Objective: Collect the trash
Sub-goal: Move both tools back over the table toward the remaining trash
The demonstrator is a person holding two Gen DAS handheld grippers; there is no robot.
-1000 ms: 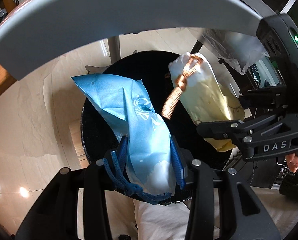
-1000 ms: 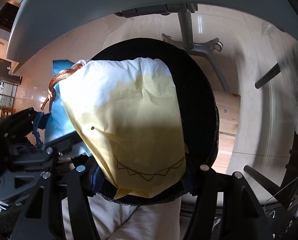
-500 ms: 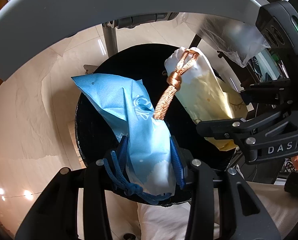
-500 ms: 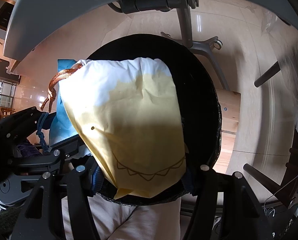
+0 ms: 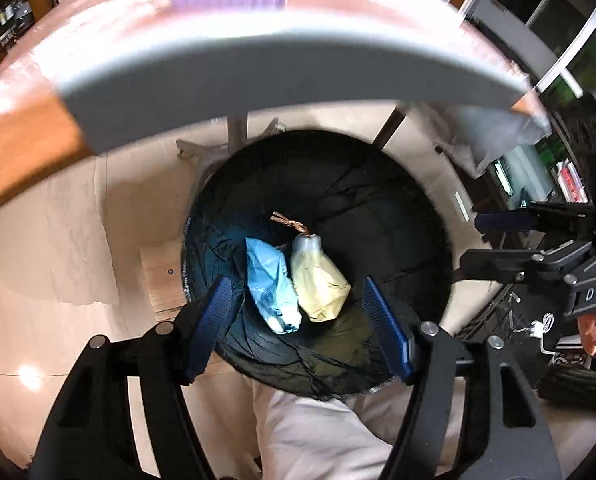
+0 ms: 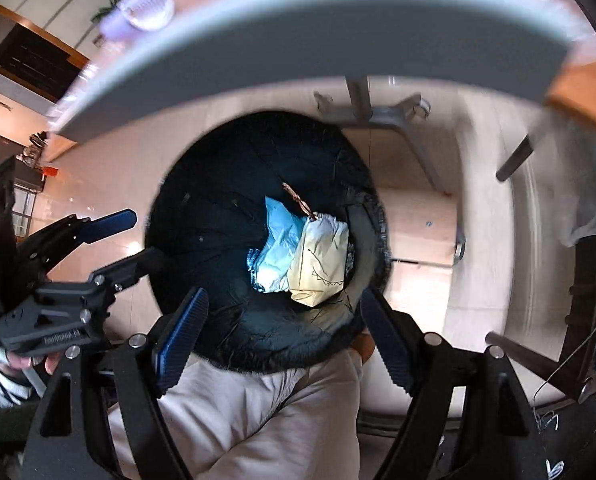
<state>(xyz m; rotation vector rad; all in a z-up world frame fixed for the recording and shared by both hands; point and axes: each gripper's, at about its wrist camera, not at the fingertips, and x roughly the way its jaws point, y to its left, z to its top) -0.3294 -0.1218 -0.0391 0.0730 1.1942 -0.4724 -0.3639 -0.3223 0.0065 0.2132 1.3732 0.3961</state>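
The left tongs (image 5: 298, 320) stand spread with nothing between their blue pads (image 5: 211, 322); a second ago they pinched the blue paper bag (image 5: 271, 286), and their jaws have just been opening. The right tongs (image 6: 281, 328) are spread too and empty, having just widened off the yellow paper bag (image 6: 322, 260) they held a second ago. Both bags now lie side by side, touching, at the bottom of the black-lined trash bin (image 5: 398, 216), the blue one to the left of the yellow one in both views. The yellow bag's coppery twisted cord (image 5: 289, 222) trails from its white top across the dark liner. In the left wrist view the right tongs (image 5: 486, 244) hang over the bin's right rim; in the right wrist view the left tongs (image 6: 133, 236) sit over its left rim. The grey edge of the bench (image 5: 277, 64) arcs above the bin, with the pale floor (image 5: 57, 240) around it and the person's light trouser leg (image 5: 338, 432) below.
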